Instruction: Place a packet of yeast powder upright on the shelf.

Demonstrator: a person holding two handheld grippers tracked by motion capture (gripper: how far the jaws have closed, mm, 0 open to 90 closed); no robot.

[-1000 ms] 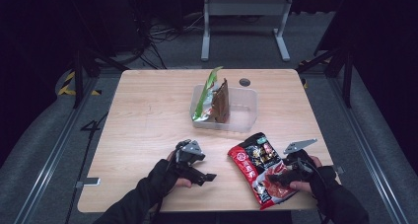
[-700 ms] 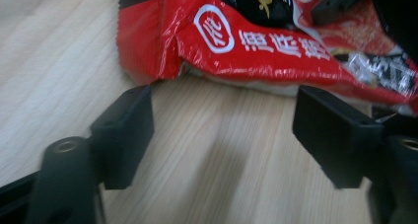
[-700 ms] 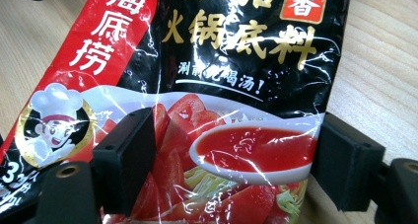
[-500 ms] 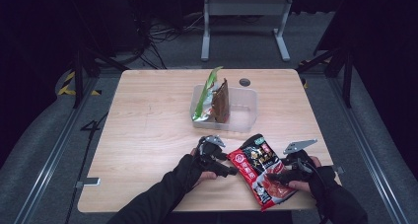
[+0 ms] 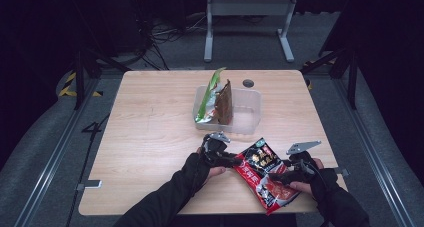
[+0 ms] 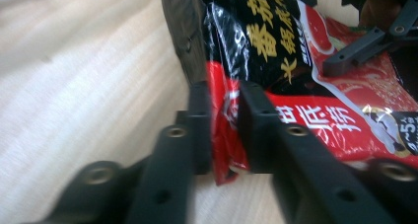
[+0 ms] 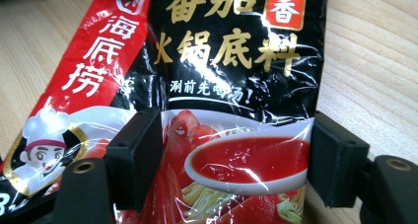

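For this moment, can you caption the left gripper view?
Left gripper pinches the edge of a red-and-black hotpot soup base packet lying on the wooden table.

On the wooden surface (image 5: 150,132), a red sauce packet (image 5: 264,174) lies at 5 o'clock, the left gripper (image 5: 231,160) at its 9 o'clock edge, the right gripper (image 5: 280,177) over its 3 o'clock side. A clear tub (image 5: 247,112) holds two packets (image 5: 217,99) at centre.

Red-black glossy sauce packet (image 5: 264,174), flat on wooden table at 5 o'clock, Chinese print up, long axis diagonal.
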